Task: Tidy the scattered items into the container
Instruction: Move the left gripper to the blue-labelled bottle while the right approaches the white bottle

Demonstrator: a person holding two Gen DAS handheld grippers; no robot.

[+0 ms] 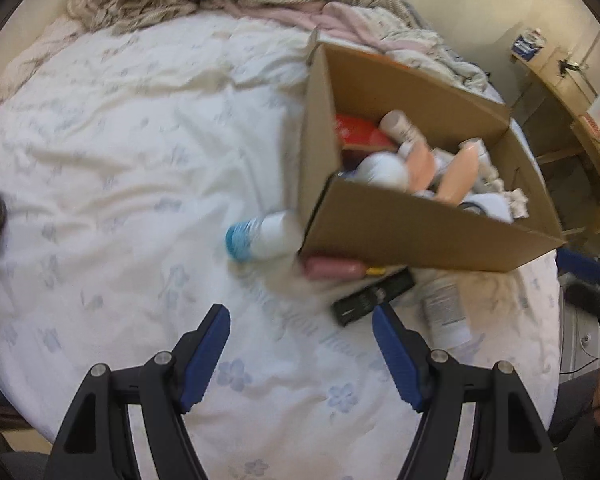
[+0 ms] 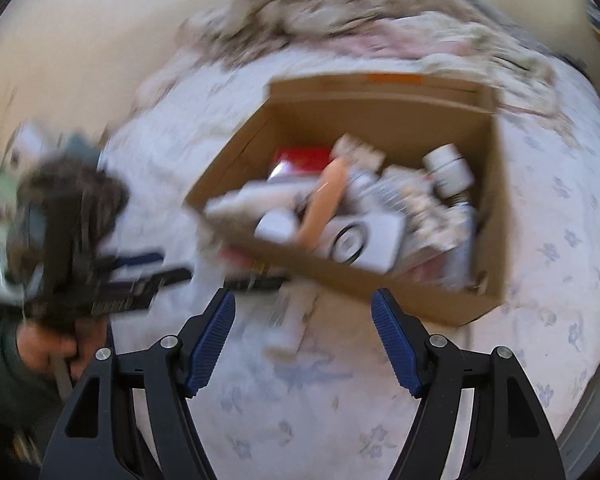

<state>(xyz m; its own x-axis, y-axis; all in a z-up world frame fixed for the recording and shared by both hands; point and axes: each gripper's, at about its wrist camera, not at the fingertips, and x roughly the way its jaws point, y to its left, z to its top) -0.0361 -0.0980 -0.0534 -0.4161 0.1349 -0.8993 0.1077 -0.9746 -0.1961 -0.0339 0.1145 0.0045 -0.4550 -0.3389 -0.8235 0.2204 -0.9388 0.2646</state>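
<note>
A cardboard box point(image 1: 412, 236), already crowded with bottles and tubes, sat on a floral bedsheet point(image 1: 120, 160). Against its near wall lay a white bottle with a blue cap point(image 1: 260, 238), a pink tube point(image 1: 332, 269), a black rectangular item point(image 1: 374, 298) and a white tube point(image 1: 446, 314). The left gripper point(image 1: 301, 354) and right gripper point(image 2: 303, 340) hung above the sheet, jaws wide and empty.

The left gripper point(image 1: 301, 320) points steeply down with its blue-padded jaws spread wide and nothing between them. The right gripper point(image 2: 303, 306) is angled down likewise, jaws wide apart and empty. In the right wrist view, the person's left hand point(image 2: 48, 346) clasps the other gripper's handle.
</note>
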